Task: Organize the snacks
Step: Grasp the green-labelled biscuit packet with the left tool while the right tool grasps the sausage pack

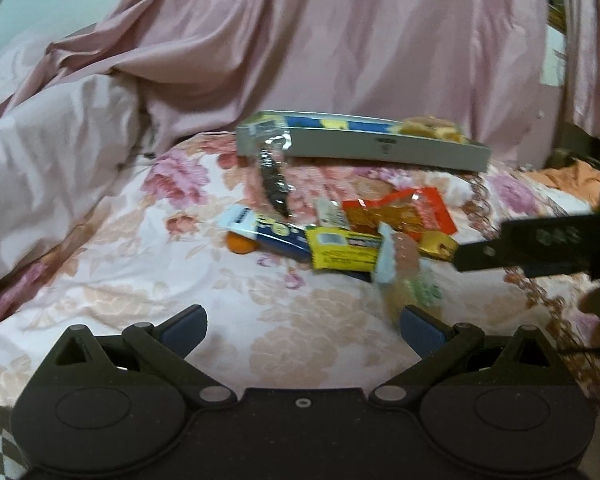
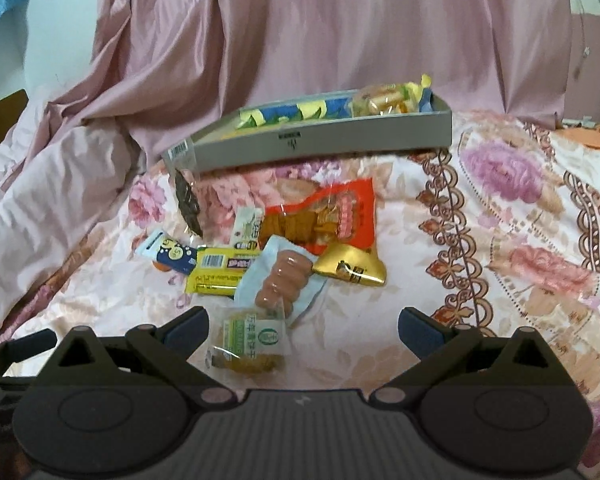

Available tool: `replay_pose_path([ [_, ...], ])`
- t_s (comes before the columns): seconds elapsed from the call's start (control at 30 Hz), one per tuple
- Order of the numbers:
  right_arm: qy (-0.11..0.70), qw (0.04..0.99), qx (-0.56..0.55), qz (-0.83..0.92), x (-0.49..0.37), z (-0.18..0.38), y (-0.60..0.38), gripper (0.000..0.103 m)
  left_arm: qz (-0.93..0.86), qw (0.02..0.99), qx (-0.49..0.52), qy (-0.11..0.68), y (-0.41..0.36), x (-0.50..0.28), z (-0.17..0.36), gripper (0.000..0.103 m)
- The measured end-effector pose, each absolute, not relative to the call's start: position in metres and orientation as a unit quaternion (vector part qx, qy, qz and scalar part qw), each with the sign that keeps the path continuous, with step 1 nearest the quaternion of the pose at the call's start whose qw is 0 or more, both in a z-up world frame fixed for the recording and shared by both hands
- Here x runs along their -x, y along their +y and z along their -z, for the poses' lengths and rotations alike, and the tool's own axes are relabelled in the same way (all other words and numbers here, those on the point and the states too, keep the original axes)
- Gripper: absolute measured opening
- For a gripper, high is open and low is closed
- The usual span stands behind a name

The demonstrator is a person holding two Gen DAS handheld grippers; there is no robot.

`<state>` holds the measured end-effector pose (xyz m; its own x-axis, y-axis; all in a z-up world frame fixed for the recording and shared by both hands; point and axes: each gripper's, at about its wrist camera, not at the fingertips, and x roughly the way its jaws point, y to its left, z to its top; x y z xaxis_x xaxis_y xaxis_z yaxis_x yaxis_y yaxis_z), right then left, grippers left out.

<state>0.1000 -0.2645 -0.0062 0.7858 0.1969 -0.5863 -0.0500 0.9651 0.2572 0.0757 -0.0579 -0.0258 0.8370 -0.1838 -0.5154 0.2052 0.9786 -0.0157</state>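
Observation:
A pile of snack packets lies on the floral bedspread: a yellow bar (image 1: 346,255) (image 2: 216,271), a red packet (image 1: 404,212) (image 2: 324,212), a sausage pack (image 2: 284,280), a gold packet (image 2: 352,266), a blue-and-white packet (image 1: 264,228) (image 2: 168,254) and a green-labelled packet (image 2: 252,340). Behind them stands a grey tray (image 1: 380,148) (image 2: 320,144) holding several snacks. My left gripper (image 1: 304,330) is open, short of the pile. My right gripper (image 2: 304,330) is open above the green-labelled packet; in the left wrist view its black body (image 1: 540,240) reaches in from the right.
Pink satin fabric (image 2: 300,32) is heaped behind the tray. A pale quilt (image 1: 48,152) rises on the left. A dark clear-wrapped packet (image 1: 274,184) hangs off the tray's left corner. Orange cloth (image 2: 596,136) lies at the far right.

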Motion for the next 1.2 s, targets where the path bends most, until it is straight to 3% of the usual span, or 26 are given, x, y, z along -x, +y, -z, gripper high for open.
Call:
replay_pose_path([
  [0.33,0.37,0.917,-0.132,-0.07,-0.125,0.017,-0.264,0.103,0.144,0.948,-0.058,0.279,-0.078,-0.078,0.036,0.102],
  [0.87,0.404,0.906,-0.049,-0.118,-0.184,0.016,-0.265,0.103,0.191,0.929,-0.057,0.311,-0.117,-0.122,0.051,0.102],
  [1.03,0.436,0.882,-0.111,-0.138,-0.207,0.026,-0.273,0.103,0.191,0.923,-0.077,0.326,-0.139,-0.137,0.057,0.102],
  [1.2,0.448,0.872,-0.138,-0.141,-0.214,0.033,-0.277,0.103,0.172,0.917,-0.072,0.354,-0.144,-0.148,0.066,0.093],
])
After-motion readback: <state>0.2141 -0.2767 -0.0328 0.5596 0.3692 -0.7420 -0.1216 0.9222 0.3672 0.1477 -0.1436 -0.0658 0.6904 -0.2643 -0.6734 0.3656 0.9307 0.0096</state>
